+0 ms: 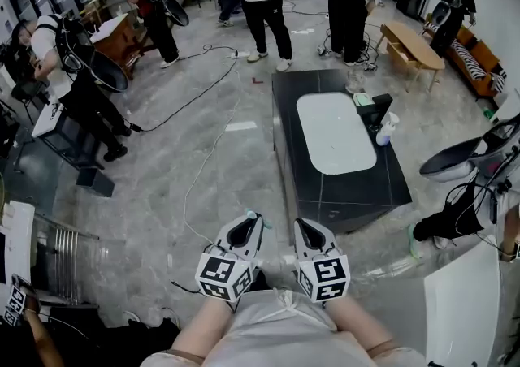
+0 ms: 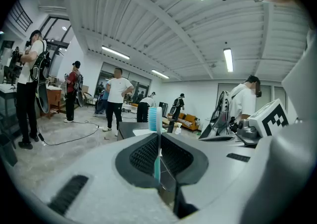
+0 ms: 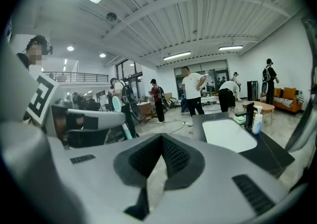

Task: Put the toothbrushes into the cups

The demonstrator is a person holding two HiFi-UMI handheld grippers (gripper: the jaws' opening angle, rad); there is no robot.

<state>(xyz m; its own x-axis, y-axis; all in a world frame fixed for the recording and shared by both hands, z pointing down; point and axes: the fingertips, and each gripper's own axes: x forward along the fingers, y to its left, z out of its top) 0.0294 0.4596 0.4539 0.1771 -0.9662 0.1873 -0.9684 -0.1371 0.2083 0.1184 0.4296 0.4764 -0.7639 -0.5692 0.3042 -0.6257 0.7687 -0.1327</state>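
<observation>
My left gripper [image 1: 253, 220] is held low, close to my body, and is shut on a teal toothbrush [image 2: 155, 120] that stands upright between its pads, bristle head on top. Beside it my right gripper [image 1: 301, 224] has its jaws closed with nothing between them. In the right gripper view [image 3: 161, 139] the left gripper and the toothbrush [image 3: 117, 104] show at the left. Ahead stands a dark table [image 1: 349, 187] with a white basin [image 1: 334, 131]. A clear cup [image 1: 355, 79] stands at the table's far end, well away from both grippers.
A black tap [image 1: 375, 105] and a white bottle [image 1: 386, 128] stand right of the basin. Several people stand across the room beyond the table. A cable [image 1: 213, 146] runs over the grey floor on the left. A low wooden table [image 1: 413, 49] and a couch stand at the far right.
</observation>
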